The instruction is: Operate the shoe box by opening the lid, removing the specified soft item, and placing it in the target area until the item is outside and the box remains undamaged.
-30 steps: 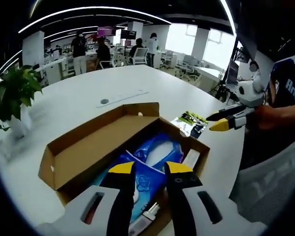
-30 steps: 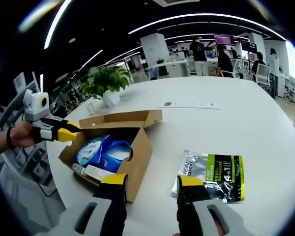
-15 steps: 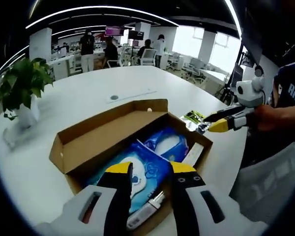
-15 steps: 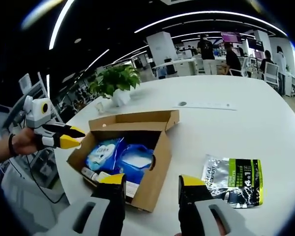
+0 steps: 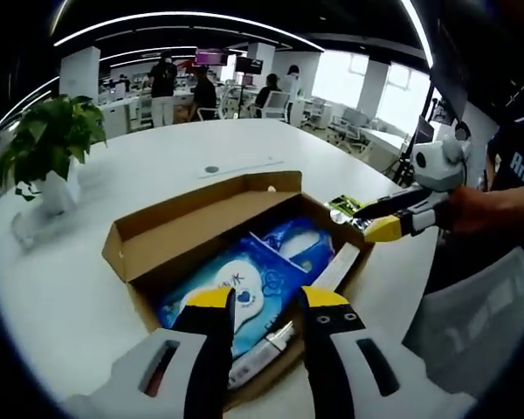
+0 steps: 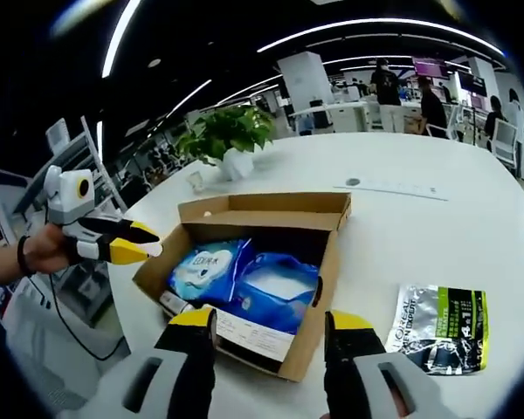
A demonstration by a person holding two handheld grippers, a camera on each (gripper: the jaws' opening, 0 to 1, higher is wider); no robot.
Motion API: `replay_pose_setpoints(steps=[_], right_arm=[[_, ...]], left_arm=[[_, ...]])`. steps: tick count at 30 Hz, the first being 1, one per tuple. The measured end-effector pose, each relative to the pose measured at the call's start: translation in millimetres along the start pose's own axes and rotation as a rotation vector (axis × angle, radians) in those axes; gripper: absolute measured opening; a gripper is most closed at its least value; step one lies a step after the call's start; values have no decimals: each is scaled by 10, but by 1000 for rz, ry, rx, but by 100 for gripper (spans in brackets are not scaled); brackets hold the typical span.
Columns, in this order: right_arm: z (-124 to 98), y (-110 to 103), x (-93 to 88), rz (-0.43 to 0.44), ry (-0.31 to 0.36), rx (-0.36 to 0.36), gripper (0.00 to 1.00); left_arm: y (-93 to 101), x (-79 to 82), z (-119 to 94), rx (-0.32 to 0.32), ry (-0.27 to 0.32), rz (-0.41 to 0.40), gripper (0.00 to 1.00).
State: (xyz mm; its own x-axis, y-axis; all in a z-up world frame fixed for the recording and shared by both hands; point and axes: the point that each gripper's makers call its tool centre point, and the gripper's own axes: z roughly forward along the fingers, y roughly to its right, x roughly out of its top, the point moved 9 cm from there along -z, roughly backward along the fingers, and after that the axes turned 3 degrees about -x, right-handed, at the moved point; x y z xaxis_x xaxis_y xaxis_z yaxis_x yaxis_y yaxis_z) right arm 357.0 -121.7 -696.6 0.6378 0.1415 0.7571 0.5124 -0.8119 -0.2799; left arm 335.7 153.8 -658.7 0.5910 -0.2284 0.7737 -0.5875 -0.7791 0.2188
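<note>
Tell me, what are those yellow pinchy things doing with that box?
A person holds two grippers over a white table. The shoe box sits open with its lid folded back, and blue soft packs lie inside with a white tube. The left gripper hovers over the packs with jaws apart, and the right gripper hangs open at the box's near edge. Neither holds anything. A green and silver pouch lies on the table beside the box.
</note>
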Motion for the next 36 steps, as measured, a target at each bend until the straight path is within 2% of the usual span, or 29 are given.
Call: replay_pose_setpoints(steps=[10,20,30,36], right_arm=[[59,-166,-11,-67,-15,22,49],[121,-268,25,-74,-14,30,50],[272,-414,44,-76,-26,52,50],[362,-485,46,-79,-32,63,51]], left_arm=[[-77,-156,-143,8,-5,-15,29],[-177,-262,-243,12,-2,-31,29],[-266,-339,-345,20,4,-58,30],[-242,-360,-400,23,7,-46,32]])
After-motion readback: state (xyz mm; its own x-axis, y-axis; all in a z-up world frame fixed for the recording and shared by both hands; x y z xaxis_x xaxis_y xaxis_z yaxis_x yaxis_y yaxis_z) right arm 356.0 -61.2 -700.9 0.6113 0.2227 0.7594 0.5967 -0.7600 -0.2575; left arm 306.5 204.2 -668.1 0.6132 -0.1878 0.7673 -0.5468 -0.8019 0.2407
